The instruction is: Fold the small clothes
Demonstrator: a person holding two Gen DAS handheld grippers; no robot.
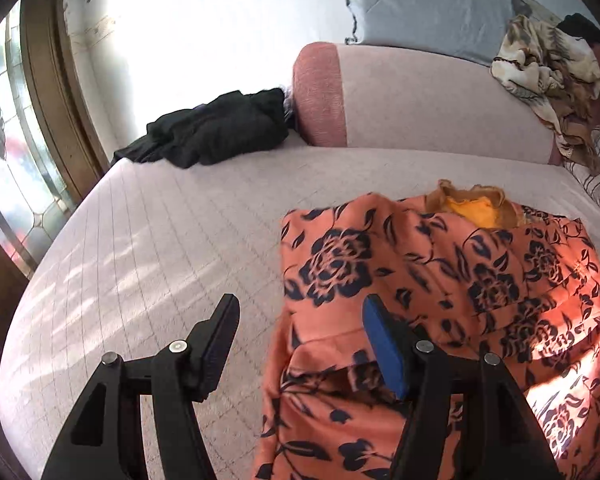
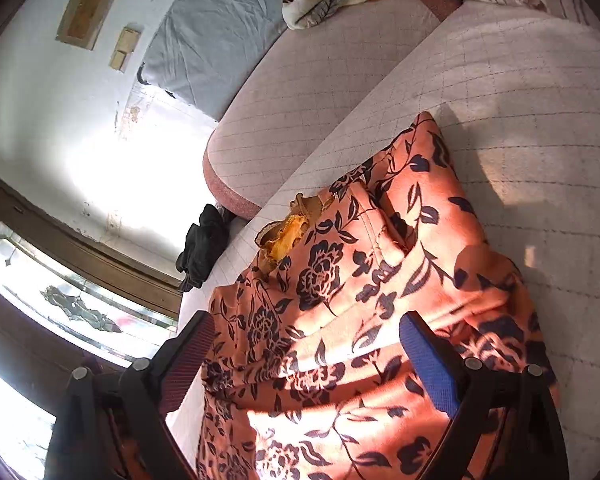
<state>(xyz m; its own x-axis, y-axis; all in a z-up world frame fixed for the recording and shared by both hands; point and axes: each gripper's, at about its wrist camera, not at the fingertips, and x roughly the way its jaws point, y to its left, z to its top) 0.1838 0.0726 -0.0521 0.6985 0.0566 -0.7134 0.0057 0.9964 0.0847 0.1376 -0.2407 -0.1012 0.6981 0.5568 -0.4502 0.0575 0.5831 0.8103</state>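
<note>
**Ana:** Left wrist view first: where is the garment?

**Ben:** The orange floral garment (image 1: 440, 320) lies on the quilted bed cover (image 1: 140, 248), bunched into soft folds. A yellow ruffled piece (image 1: 470, 206) peeks out at the garment's far edge.

**Ana:** And the left gripper (image 1: 296, 334)?

**Ben:** Its fingers are spread wide, holding nothing. The blue-padded finger (image 1: 382, 348) sits over the garment's near-left part; the other finger is beside the garment, over bare cover.

**Ana:** What about the right wrist view?

**Ben:** The same orange floral garment (image 2: 360, 280) fills the middle, sunlit in patches. The right gripper (image 2: 306, 350) also has its fingers spread apart, one on either side of the garment's near part, gripping no cloth. I cannot tell whether they touch it.

**Ana:** Anything else near the garment?

**Ben:** Beyond it, a pink bolster (image 1: 420, 100). A black clothing heap (image 1: 212, 132) lies well apart from the garment, by the bolster's end. A crumpled beige patterned cloth (image 1: 548, 76) rests on the bolster, and a grey pillow (image 1: 428, 4) stands behind it.
</note>
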